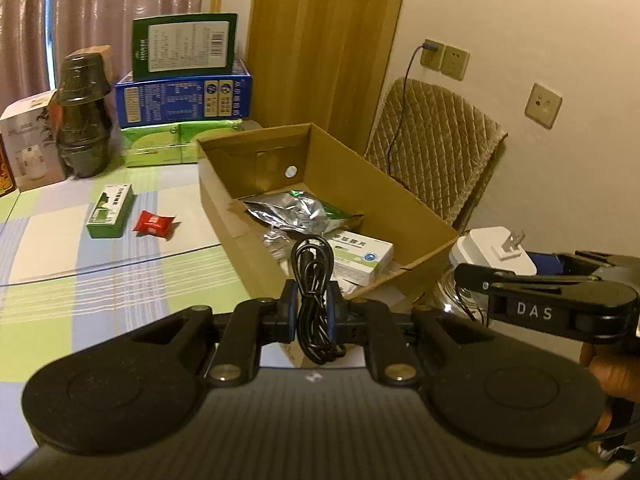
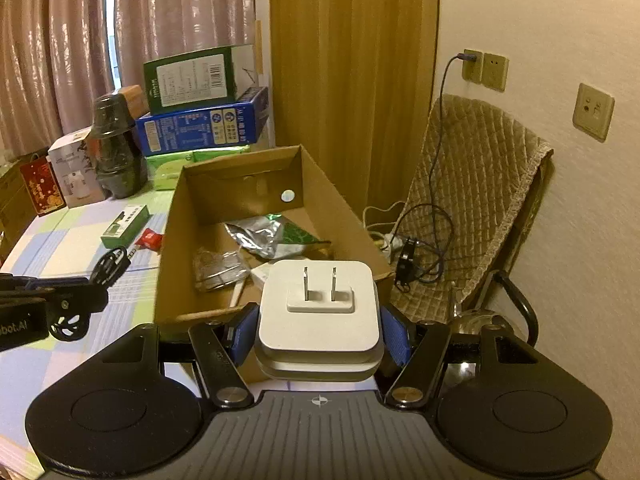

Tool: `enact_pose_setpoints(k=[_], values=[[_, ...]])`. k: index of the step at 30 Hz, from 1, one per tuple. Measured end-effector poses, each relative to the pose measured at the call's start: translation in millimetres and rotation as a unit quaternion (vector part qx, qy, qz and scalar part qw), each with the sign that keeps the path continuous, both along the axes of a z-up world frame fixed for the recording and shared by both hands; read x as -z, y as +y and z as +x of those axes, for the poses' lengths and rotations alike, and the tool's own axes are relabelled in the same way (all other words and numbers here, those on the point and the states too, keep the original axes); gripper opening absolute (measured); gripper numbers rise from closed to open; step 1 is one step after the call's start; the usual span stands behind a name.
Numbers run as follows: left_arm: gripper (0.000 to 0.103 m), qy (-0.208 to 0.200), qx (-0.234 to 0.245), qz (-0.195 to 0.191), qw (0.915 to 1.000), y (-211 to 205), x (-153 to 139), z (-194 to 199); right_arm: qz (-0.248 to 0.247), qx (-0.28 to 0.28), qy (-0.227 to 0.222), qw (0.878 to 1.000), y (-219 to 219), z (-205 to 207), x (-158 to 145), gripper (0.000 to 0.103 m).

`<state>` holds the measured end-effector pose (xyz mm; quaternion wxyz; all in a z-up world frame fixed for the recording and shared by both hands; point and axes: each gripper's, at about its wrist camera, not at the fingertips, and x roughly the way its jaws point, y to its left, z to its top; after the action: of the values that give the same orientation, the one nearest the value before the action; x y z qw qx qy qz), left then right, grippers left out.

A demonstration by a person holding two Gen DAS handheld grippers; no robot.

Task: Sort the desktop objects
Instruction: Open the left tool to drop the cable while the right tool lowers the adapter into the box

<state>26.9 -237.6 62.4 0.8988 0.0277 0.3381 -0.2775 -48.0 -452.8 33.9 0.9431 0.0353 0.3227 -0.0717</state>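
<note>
Crowding the upper left of both views is a stack of cartons: a green box atop a blue box, with a dark wrapped jar beside them against the pink curtain. On the checked bench, left of centre in the left wrist view, lie a small green box and a red candy wrapper, just beside each other. An open cardboard box fills the middle of both views; inside it sit a silver foil pouch and a white medicine box. At the right, a quilted chair stands by the wall with cables draped over it (one runs up to a wall socket).

At the bottom centre of its own view, the left gripper has its jaws clenched on a coiled black cable, held over the box's near edge. The right gripper has its jaws pressed against both sides of a white plug adapter, prongs facing the camera, also at the box's near edge.
</note>
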Motion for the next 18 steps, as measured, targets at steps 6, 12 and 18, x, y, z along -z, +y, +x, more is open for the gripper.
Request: enact_pose_setpoints(k=[6, 12, 18], values=[[0.011, 0.011, 0.0, 0.005, 0.9999, -15, 7, 8, -0.003, -0.007, 0.004, 1.0, -11, 12, 3, 0.062], [0.011, 0.021, -0.005, 0.01, 0.9997, -21, 13, 20, -0.011, -0.021, 0.007, 1.0, -15, 25, 6, 0.061], [0.011, 0.024, -0.011, 0.013, 0.9996, -24, 15, 35, -0.019, -0.031, 0.011, 0.999, -17, 41, 8, 0.062]])
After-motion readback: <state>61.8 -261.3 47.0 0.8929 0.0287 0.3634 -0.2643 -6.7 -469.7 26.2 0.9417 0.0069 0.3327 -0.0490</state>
